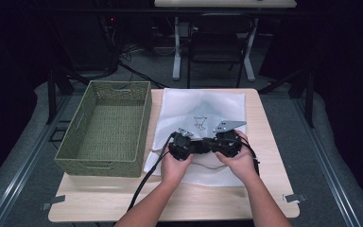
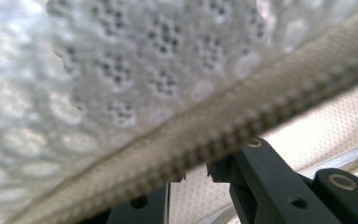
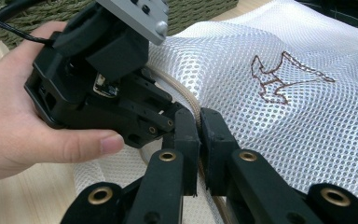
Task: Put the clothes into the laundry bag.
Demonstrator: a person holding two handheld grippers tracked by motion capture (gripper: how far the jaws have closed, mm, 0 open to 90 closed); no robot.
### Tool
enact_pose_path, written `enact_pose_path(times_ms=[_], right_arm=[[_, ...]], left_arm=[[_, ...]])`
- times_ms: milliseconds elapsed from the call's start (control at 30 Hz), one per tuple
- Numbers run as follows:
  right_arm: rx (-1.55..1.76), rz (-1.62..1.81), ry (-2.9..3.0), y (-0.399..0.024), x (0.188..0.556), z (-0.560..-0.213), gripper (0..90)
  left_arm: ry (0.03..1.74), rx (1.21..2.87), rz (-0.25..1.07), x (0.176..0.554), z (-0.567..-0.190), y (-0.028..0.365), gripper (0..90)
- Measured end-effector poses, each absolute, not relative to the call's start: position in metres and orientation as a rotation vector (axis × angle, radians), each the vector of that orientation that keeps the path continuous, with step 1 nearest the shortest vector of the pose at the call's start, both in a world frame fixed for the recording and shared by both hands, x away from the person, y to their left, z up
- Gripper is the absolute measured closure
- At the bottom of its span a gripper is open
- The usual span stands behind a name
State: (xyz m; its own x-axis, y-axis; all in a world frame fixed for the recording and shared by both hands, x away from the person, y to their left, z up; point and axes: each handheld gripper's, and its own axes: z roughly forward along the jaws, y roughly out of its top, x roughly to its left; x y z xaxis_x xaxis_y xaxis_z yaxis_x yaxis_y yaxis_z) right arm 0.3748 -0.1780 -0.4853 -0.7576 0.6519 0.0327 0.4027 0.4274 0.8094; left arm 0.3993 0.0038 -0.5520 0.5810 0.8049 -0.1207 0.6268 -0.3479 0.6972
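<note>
A white mesh bag [image 1: 203, 106] with a brown stitched figure [image 3: 284, 79] lies flat on the wooden table [image 1: 264, 142]. Its beige zipper [image 3: 186, 95] runs along the near edge. Both grippers point at each other over that edge. My right gripper [image 3: 199, 135] [image 1: 213, 144] is shut on the zipper band, which passes between its pads. My left gripper [image 2: 193, 175] [image 1: 199, 145] sits right against it, held in a hand [image 3: 18, 121]. Its jaws stand a little apart, with the zipper [image 2: 214, 135] crossing just above the tips and mesh [image 2: 121, 70] beyond.
A green woven basket [image 1: 108, 127] stands on the table's left side, touching the bag's left edge. A black cable [image 1: 144, 182] trails from the left gripper over the front edge. A chair [image 1: 220, 42] and desk legs stand on the floor behind the table.
</note>
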Motion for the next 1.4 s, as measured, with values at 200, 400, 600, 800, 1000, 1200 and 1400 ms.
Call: enact_pose_path(times_ms=[200,400,600,800,1000,1200,1400], right_arm=[[0.916,1.246,2.397,-0.179,0.375,-0.485,86.2],[0.916,1.249,2.393,-0.180,0.376,-0.485,86.3],[0.922,1.251,2.390,-0.181,0.375,-0.484,86.3],[0.924,1.250,2.387,-0.181,0.375,-0.484,86.3],[0.919,1.246,2.390,-0.180,0.375,-0.484,86.3],[0.922,1.246,2.392,-0.181,0.375,-0.484,86.1],[0.922,1.240,2.394,-0.180,0.375,-0.485,86.1]], left_arm=[[1.122,2.082,0.316,0.396,-0.549,0.007,74.6],[1.104,2.056,0.289,0.388,-0.541,0.013,63.8],[1.074,2.073,0.293,0.378,-0.534,0.018,58.1],[1.053,2.071,0.299,0.368,-0.528,0.029,56.2],[1.015,2.079,0.308,0.358,-0.519,0.042,55.9],[0.994,2.092,0.306,0.348,-0.514,0.056,55.9],[0.967,2.104,0.325,0.339,-0.508,0.067,55.7]])
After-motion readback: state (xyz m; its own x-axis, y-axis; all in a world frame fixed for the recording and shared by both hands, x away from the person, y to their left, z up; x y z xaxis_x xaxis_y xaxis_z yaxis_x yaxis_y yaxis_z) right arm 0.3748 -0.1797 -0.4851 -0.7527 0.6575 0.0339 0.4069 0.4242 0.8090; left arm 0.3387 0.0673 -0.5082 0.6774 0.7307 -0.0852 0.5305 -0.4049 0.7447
